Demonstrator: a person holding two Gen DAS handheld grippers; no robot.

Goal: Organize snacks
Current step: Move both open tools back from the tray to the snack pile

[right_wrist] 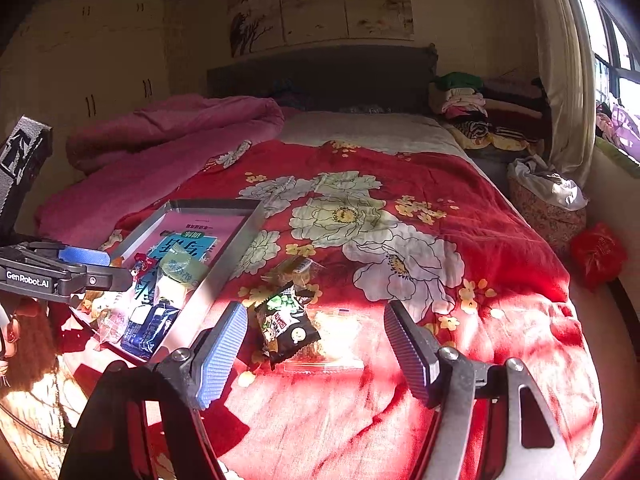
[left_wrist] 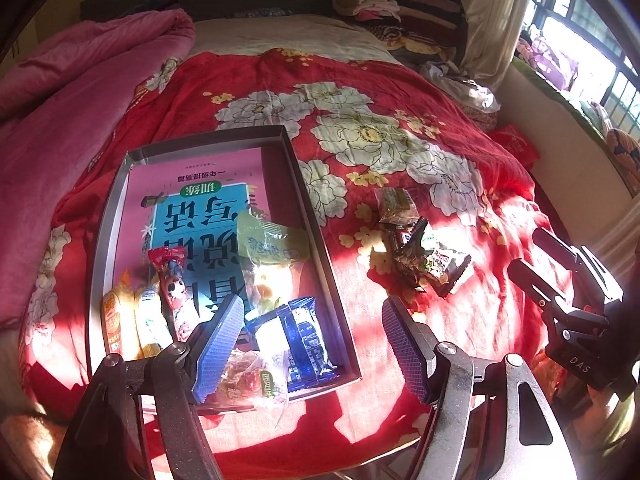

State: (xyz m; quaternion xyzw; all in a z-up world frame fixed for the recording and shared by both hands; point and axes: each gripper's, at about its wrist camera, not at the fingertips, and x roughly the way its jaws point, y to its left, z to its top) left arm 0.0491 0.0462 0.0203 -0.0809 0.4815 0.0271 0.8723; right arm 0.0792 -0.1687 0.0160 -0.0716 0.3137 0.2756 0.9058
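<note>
Over the red floral blanket (left_wrist: 400,92), both claws, left (left_wrist: 312,346) and right (right_wrist: 316,354), gape empty beside the snack tray (left_wrist: 312,216).

red floral bedspread (right_wrist: 400,184), pink quilt (right_wrist: 168,128) beside it, folded clothes (right_wrist: 464,100), curtain (right_wrist: 560,60), wall painting (right_wrist: 320,4)

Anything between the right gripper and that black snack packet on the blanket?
Nothing visible. The right gripper is open and empty, and the black snack packet lies just ahead of its fingers on the red floral blanket, beside the tray.
</note>
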